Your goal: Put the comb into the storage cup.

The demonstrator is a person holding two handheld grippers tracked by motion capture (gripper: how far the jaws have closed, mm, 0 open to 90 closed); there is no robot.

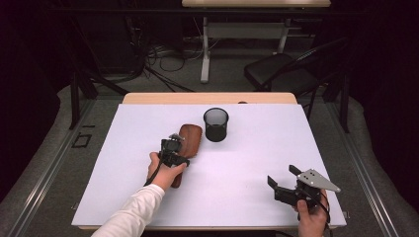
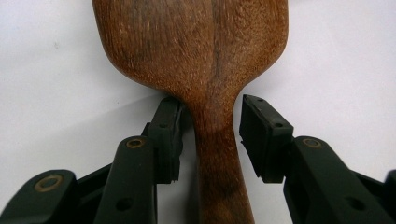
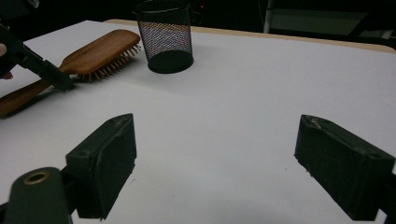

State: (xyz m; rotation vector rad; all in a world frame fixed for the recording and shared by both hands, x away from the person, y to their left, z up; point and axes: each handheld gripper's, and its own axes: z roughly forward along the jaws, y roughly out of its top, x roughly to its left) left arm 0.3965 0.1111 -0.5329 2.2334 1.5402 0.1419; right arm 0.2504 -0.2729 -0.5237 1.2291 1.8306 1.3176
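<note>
Wooden hairbrush (image 1: 188, 139) lies bristles-down on the white counter (image 1: 247, 163), just left of the mesh cup (image 1: 216, 124). I'm at the grasp step: left tool (image 2: 210, 133) straddles the handle neck, jaws partly closed, left pad about touching, right pad not yet. Next I judge: finish pinching, lift level. Right tool (image 3: 215, 163) spread wide, holding nothing, resting near the counter's edge.
</note>
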